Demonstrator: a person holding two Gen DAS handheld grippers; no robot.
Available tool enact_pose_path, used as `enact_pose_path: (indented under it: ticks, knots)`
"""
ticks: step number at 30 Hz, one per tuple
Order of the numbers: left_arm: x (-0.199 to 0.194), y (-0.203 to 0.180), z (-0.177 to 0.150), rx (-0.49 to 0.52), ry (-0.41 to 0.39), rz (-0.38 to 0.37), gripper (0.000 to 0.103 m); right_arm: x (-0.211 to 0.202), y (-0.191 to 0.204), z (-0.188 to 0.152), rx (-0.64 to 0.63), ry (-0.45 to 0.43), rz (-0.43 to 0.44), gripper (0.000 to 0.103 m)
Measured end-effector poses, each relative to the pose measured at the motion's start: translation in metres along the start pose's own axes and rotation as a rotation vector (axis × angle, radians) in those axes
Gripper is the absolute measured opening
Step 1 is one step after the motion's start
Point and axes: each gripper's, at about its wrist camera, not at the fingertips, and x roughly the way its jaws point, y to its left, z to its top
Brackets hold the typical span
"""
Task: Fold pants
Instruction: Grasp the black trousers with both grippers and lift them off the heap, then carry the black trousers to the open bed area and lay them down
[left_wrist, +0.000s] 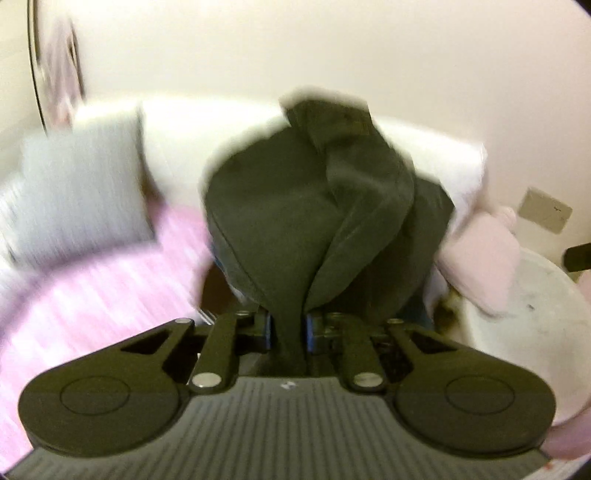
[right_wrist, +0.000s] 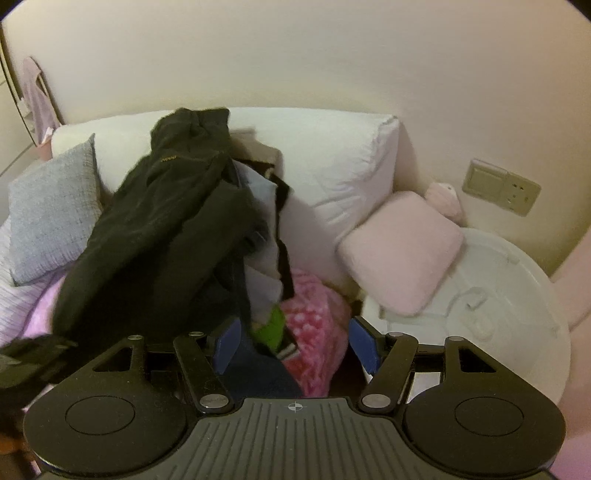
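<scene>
Dark green-black pants (left_wrist: 310, 221) hang bunched in front of the left wrist camera, lifted off the bed, and my left gripper (left_wrist: 288, 328) is shut on a pinched fold of them. In the right wrist view the same pants (right_wrist: 155, 236) drape from upper centre down to the left, over a heap of other clothes. My right gripper (right_wrist: 295, 339) stands open, its blue pads (right_wrist: 364, 343) wide apart, with nothing clamped; a dark blue garment (right_wrist: 258, 373) lies just under its left finger.
A clothes heap holds a pink fuzzy item (right_wrist: 317, 328), a green piece (right_wrist: 271, 328) and grey fabric. A grey pillow (right_wrist: 51, 221), white pillows (right_wrist: 332, 166) and a pink cushion (right_wrist: 402, 247) line the wall. A white round table (right_wrist: 509, 306) stands right. Pink striped bedding (left_wrist: 92, 295) lies left.
</scene>
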Motion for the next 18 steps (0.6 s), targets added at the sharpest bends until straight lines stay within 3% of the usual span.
enact_pose_path:
  ticks: [5,11,14,18]
  knots:
    - [-0.043,0.041,0.029,0.003,-0.119,0.132,0.014,0.014,0.016,0.024,0.071,-0.051,0.201,0.062]
    - [-0.071,0.071,0.045,0.022,-0.184,0.244,0.014,0.059,0.032,0.055,0.274,-0.027,0.461,0.062]
    - [-0.091,0.084,0.051,0.004,-0.233,0.302,0.014,0.081,0.046,0.061,0.330,0.046,0.530,0.062]
    - [-0.133,0.109,0.053,-0.030,-0.270,0.380,0.013,0.088,0.073,0.055,0.262,0.085,0.568,0.062]
